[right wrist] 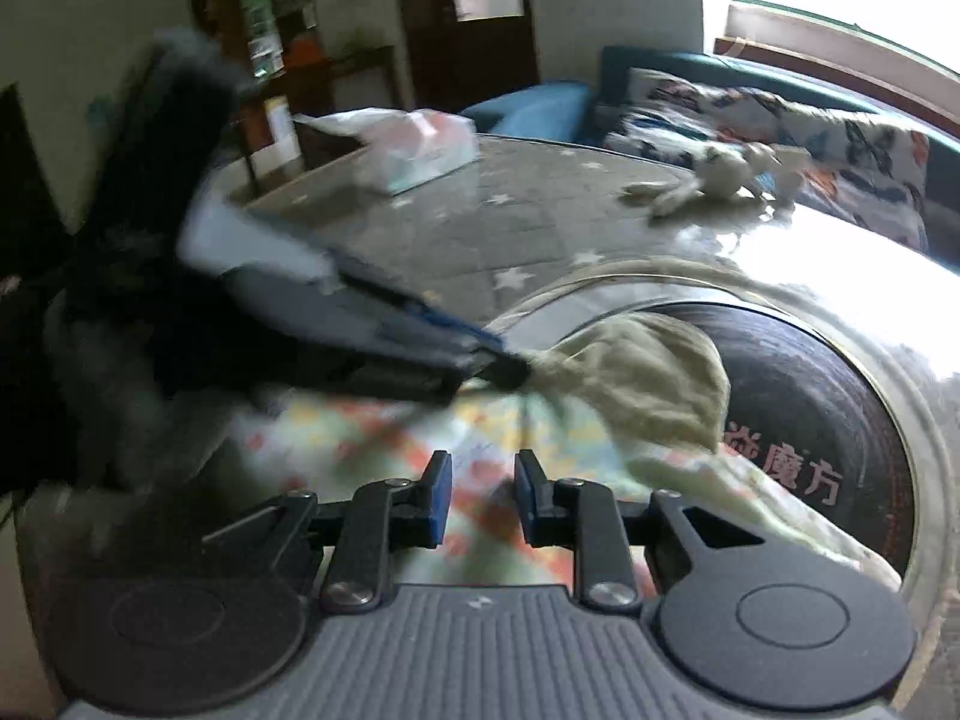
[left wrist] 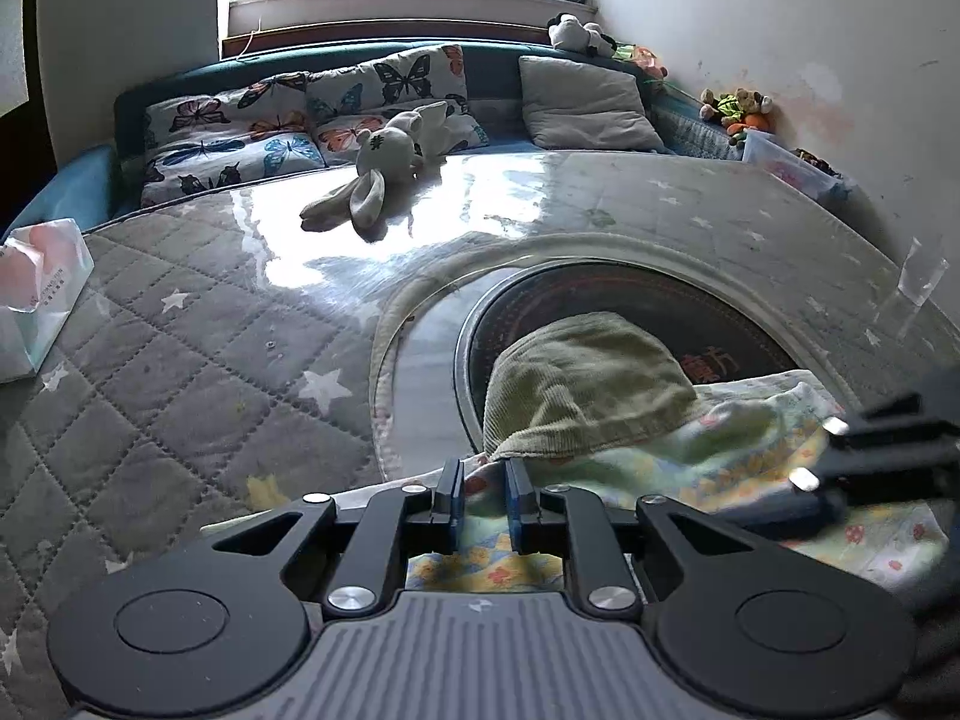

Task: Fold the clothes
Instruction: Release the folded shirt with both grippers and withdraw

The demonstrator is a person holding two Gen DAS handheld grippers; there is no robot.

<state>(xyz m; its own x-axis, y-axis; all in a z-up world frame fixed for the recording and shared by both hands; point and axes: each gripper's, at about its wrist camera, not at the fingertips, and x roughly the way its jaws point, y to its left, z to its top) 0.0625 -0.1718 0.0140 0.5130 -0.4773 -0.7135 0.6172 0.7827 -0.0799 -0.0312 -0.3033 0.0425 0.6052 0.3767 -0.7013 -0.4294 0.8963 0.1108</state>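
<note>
left gripper (left wrist: 485, 498): fingers set narrow with a small gap; the patterned cloth's edge rises between them, though whether the pads truly pinch it i cannot tell. in the right wrist view its tip sits at the gathered spot where the green piece puckers.
right gripper (right wrist: 478, 498): fingers a little apart, nothing between them, hovering over the patterned cloth; it shows blurred at 3 o'clock in the left wrist view.
clothes: a printed cloth (right wrist: 372, 438) in pale green, yellow and orange lies under both tools, with an olive corduroy piece (left wrist: 585, 387) bunched on top toward 12 o'clock.
where: on the table's glass top (left wrist: 372, 240), partly over the round black hotplate (right wrist: 840, 414) set in it.
handling: light, limp, soft; it will sag and slide on the glass. best taken at hems or corners, one per tool, then drawn flat.
look: rumpled, not squared; folds lie loose, so how far the folding stands i cannot judge.
beyond: a tissue pack (left wrist: 36, 294) at 9 o'clock, a plush rabbit (left wrist: 378, 168) at 12.
</note>
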